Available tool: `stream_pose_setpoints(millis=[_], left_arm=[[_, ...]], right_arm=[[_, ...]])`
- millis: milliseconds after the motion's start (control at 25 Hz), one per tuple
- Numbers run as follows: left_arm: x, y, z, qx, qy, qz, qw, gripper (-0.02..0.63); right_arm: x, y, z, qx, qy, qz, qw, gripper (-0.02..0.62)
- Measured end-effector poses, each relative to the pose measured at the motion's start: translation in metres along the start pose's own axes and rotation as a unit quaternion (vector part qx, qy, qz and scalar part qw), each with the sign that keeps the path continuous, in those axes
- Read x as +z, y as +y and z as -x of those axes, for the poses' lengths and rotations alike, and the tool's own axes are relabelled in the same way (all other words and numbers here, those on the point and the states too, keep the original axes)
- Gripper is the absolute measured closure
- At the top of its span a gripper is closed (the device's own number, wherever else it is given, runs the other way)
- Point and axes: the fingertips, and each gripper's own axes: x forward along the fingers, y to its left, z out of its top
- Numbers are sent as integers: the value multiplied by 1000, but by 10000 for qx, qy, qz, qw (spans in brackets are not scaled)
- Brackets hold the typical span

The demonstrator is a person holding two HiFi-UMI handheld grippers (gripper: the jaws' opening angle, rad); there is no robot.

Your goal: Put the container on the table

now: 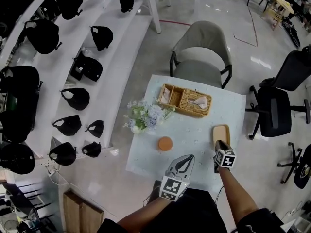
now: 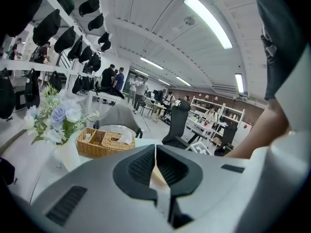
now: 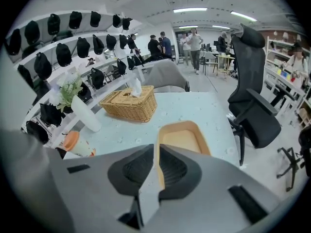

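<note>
With the right gripper (image 1: 219, 147) pinched on the container's (image 1: 221, 133) near rim at the table's (image 1: 194, 136) 4 o'clock, and the left gripper (image 1: 186, 159) closed empty, release only once it sits flat.

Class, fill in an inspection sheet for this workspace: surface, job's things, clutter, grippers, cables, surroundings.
Surface: table, pale cloth.
Job's things: tan container at the table's right side.
Clutter: wicker basket, flowers, orange-lidded cup.
Grippers: right gripper shut on the container's rim; left gripper shut, empty.
Cables: white leads on the floor, left.
Surroundings: grey chair, black office chair, shelves of black items.
</note>
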Motion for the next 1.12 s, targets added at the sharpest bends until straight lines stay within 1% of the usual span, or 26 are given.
stream_pose_setpoints(millis=[160, 320, 480, 640, 760, 920, 1040, 1120], left_arm=[[4, -2, 13, 138, -121, -40, 9998, 594], [10, -9, 30, 317, -286, -47, 9991, 594], [9, -25, 49, 514, -404, -59, 9978, 594], [6, -42, 63, 741, -538, -103, 9957, 594], [1, -56, 69, 880, -586, -86, 9944, 594], [-6, -70, 79, 868, -541, -174, 9946, 594], [-7, -77, 85, 768, -516, -161, 9956, 594], [-2, -76, 94, 717, -570, -267, 9954, 594]], right_arm=[[5, 10, 40, 204, -280, 60, 9994, 584], [13, 11, 96, 262, -706, 61, 9971, 595], [12, 14, 159, 277, -984, 332, 9942, 595], [9, 24, 207, 553, -1361, 529, 9877, 595], [3, 29, 230, 667, -1496, 760, 9836, 595], [-4, 31, 250, 545, -1622, 1031, 9798, 596], [-3, 27, 274, 393, -1786, 918, 9788, 595], [1, 35, 290, 366, -1967, 876, 9758, 596]])
